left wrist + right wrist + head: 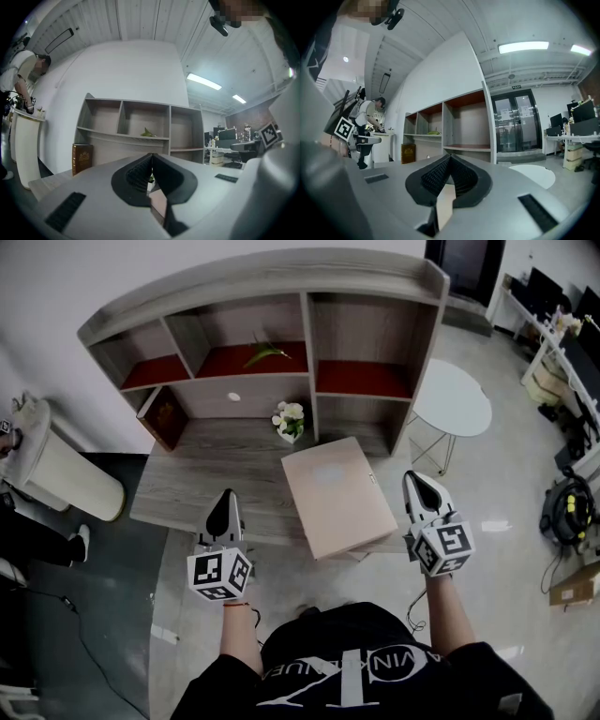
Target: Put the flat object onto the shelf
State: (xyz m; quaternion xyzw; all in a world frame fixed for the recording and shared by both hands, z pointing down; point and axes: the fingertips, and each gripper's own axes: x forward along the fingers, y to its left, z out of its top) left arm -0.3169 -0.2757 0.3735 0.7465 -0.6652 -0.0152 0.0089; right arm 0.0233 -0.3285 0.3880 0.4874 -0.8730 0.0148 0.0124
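The person held both tools out level over the near edge of the grey wooden desk [187,484]. The left tool [225,495] had its jaws pressed together with nothing between them, and so did the right tool [415,476]. The flat pale pink-brown rectangular box [337,493] lay on the desk between the two tools, to the right of the left one and just left of the right one. Its near end hung over the desk's front edge, and neither tool seemed to touch it.

Beyond both tools stood the grey wooden shelf unit with red-lined compartments [300,334], at the back of the desk. Ahead of the left tool a dark brown book [167,416] leaned in the lowest left bay. A small pot of white flowers [289,420] sat on the desk just past the box's far end. A green leafy sprig [265,354] lay in the middle compartment above it. Off beyond the right tool stood a round white side table [453,399]
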